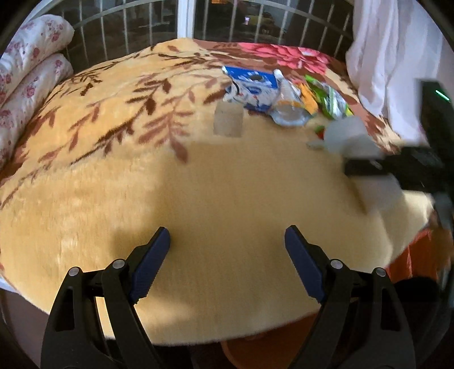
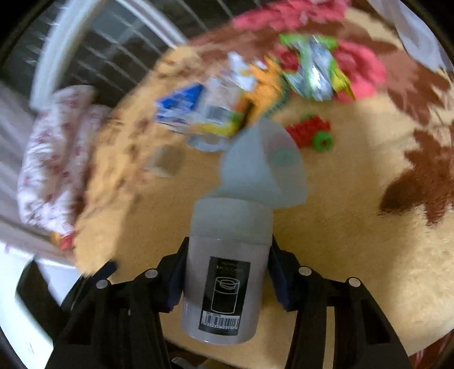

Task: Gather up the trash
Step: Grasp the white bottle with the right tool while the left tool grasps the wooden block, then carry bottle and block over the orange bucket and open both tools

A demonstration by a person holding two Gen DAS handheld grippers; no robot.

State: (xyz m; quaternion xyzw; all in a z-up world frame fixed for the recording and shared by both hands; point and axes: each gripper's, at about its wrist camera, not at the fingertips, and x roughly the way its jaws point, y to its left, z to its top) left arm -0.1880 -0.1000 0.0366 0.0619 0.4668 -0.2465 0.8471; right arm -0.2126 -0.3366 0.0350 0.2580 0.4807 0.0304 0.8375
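Observation:
My right gripper (image 2: pixel 227 272) is shut on a small white bin (image 2: pixel 227 272) with a black label; its swing lid (image 2: pixel 264 167) hangs open. It shows blurred at the right of the left wrist view (image 1: pixel 349 136). Trash lies on the blanket beyond: a blue and white wrapper (image 1: pixel 251 86), a clear crumpled packet (image 1: pixel 289 106), an orange packet (image 1: pixel 309 99), a green and silver wrapper (image 1: pixel 332 99), and a small tan box (image 1: pixel 228 122). A red and green piece (image 2: pixel 312 130) lies near the lid. My left gripper (image 1: pixel 227 241) is open and empty over bare blanket.
A beige blanket with brown leaves and pink flowers (image 1: pixel 142 170) covers the bed. Floral pillows (image 1: pixel 28 71) lie at the left by a white railing (image 1: pixel 181 17). A white cloth (image 1: pixel 391 51) hangs at the right. The bed's edge is just below my left gripper.

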